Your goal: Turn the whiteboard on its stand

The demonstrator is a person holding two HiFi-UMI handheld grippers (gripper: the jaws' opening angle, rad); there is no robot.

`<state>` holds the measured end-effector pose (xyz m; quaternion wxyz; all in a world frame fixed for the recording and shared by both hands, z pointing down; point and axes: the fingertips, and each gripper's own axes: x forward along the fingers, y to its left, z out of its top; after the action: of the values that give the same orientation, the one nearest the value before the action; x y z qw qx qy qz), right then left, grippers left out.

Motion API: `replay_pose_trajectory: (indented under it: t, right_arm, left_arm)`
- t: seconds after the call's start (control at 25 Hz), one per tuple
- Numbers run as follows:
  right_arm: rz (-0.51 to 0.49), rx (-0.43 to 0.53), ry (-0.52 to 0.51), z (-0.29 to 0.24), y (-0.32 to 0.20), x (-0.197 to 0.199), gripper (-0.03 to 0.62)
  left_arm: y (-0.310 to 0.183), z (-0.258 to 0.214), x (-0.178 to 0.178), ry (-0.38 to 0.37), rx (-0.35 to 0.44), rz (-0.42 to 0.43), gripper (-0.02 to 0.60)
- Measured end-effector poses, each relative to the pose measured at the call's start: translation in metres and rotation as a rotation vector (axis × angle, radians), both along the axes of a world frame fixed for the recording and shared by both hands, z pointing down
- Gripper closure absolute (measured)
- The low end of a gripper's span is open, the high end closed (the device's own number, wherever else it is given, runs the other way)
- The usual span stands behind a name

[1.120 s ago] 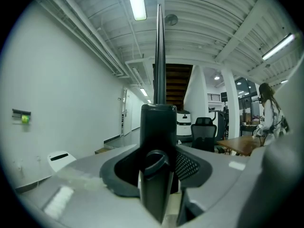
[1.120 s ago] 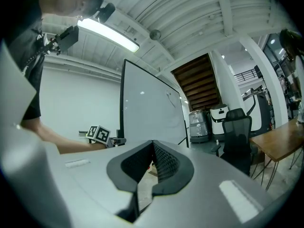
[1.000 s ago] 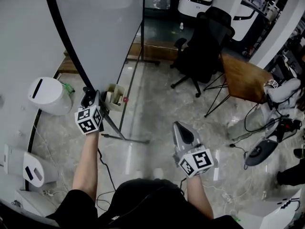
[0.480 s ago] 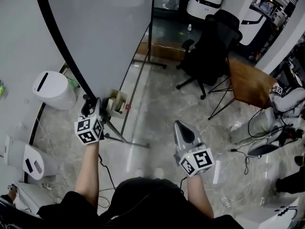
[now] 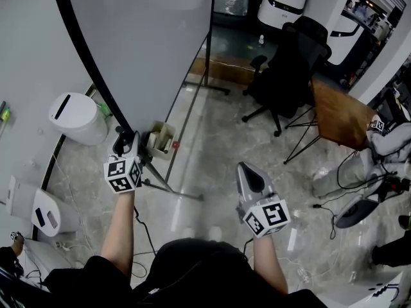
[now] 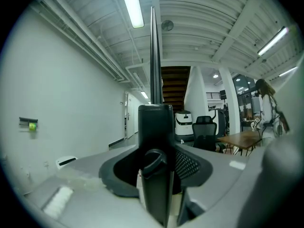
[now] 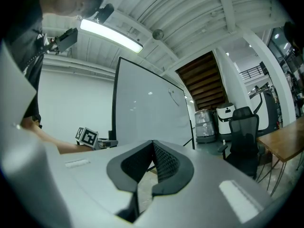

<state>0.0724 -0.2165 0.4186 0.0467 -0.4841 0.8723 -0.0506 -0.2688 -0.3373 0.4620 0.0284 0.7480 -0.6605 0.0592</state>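
Note:
The whiteboard (image 5: 154, 43) is a tall pale panel in a black frame (image 5: 90, 76), standing on a thin metal stand (image 5: 168, 186). My left gripper (image 5: 125, 141) is at the frame's near edge, low down. In the left gripper view that black edge (image 6: 153, 56) runs straight up, and its dark block fills the gap in my left gripper (image 6: 156, 127). Both pads touch it, though the jaws have just been opening a little. My right gripper (image 5: 243, 169) hangs apart to the right over the floor, shut with nothing in it (image 7: 153, 148); from there the board (image 7: 147, 113) shows at an angle.
A white bin (image 5: 77, 117) stands left of the board, and a white device (image 5: 45, 213) lies nearer me. A small box (image 5: 160, 140) sits on the stand. A black office chair (image 5: 292, 63), a wooden table (image 5: 340, 111) and floor cables (image 5: 359, 204) are on the right.
My left gripper has shifted slightly along with the frame edge, and the board's far edge now sits further right in the head view. My right gripper has kept its place.

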Motion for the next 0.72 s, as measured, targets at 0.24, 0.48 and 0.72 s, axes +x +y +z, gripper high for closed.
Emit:
replay_pose_trajectory:
  t: [0.24,0.48,0.72]
  right_arm:
    - [-0.018,0.013,-0.020,-0.003,0.000,0.003,0.589]
    - [-0.051,0.026,-0.017,-0.009,0.000,-0.006,0.589]
    - [-0.067,0.027,-0.016,-0.009,0.004,-0.008,0.589]
  left_arm:
    - [0.008,0.002,0.006,-0.010,0.001,-0.011,0.342]
    - [0.039,0.005,0.004,-0.008,-0.001,-0.028,0.333]
    - [0.063,-0.006,0.015,-0.019,0.028,-0.012,0.337]
